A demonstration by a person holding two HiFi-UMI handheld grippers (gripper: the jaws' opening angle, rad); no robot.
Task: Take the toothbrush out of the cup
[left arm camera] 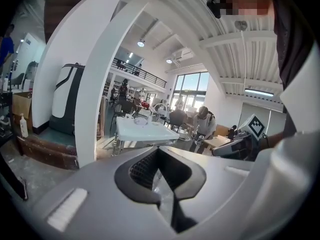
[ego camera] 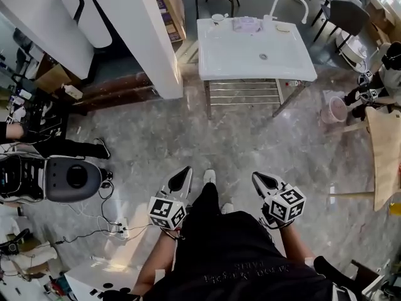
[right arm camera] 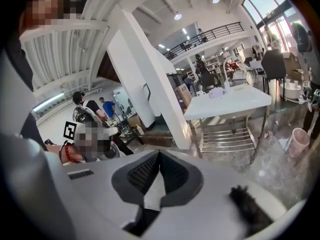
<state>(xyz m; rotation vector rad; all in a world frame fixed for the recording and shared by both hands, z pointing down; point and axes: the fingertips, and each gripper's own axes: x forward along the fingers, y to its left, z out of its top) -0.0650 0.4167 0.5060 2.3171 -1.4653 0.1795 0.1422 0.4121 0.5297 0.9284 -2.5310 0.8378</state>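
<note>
Jaws pressed together, empty.
My left hand-held gripper (ego camera: 185,170) and right hand-held gripper (ego camera: 256,176) face the desk (ego camera: 250,58); toothbrush orientation unreadable.

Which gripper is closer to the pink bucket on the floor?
Right. In the head view the right gripper is down-left of the pink bucket; the left gripper is farther left, across the person's legs.

I hold my left gripper (ego camera: 183,174) and right gripper (ego camera: 258,179) out before me, side by side, angled slightly down, fingers closed.
</note>
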